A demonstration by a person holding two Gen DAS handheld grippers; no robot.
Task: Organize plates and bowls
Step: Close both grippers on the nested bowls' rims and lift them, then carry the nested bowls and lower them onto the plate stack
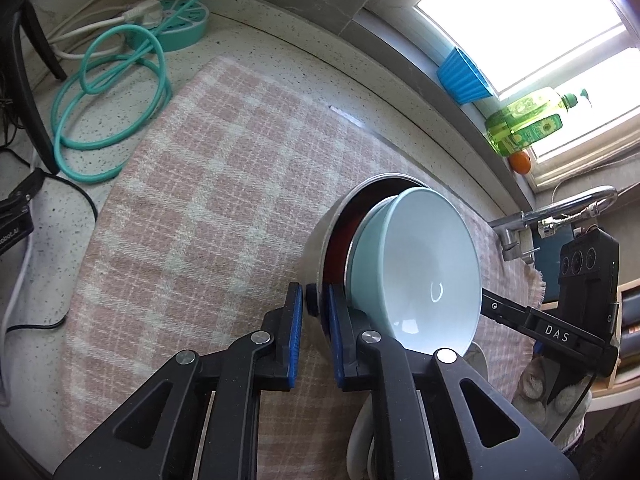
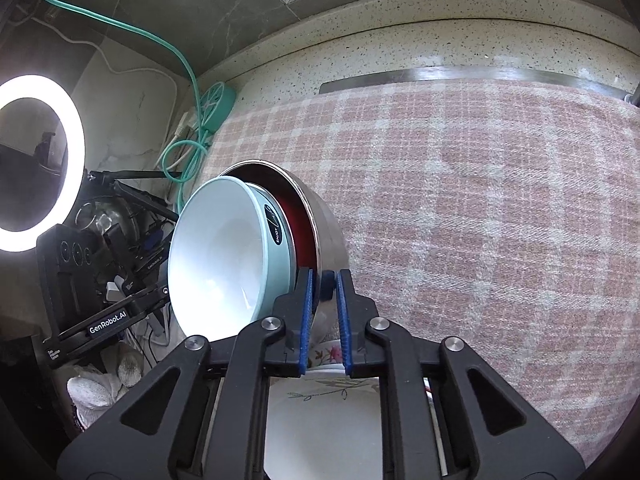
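A steel bowl (image 1: 320, 236) holds a red bowl (image 1: 338, 248) and, innermost, a light blue bowl (image 1: 420, 264). The nested stack hangs tipped on its side above the pink checked cloth (image 1: 208, 200). My left gripper (image 1: 316, 320) is shut on the steel rim, one pad outside and one inside. From the opposite side, my right gripper (image 2: 324, 308) is shut on the rim of the same steel bowl (image 2: 328, 224), beside the red bowl (image 2: 296, 220) and the blue bowl (image 2: 216, 260). A white flowered bowl (image 2: 320, 420) sits below the right gripper, partly hidden by its frame.
A teal power strip (image 1: 176, 24) and coiled teal cable (image 1: 112, 100) lie at the cloth's far left. A faucet (image 1: 560, 212), green bottle (image 1: 524, 120), blue cup (image 1: 464, 76) and orange (image 1: 520, 162) line the window side. A ring light (image 2: 40, 160) glows left.
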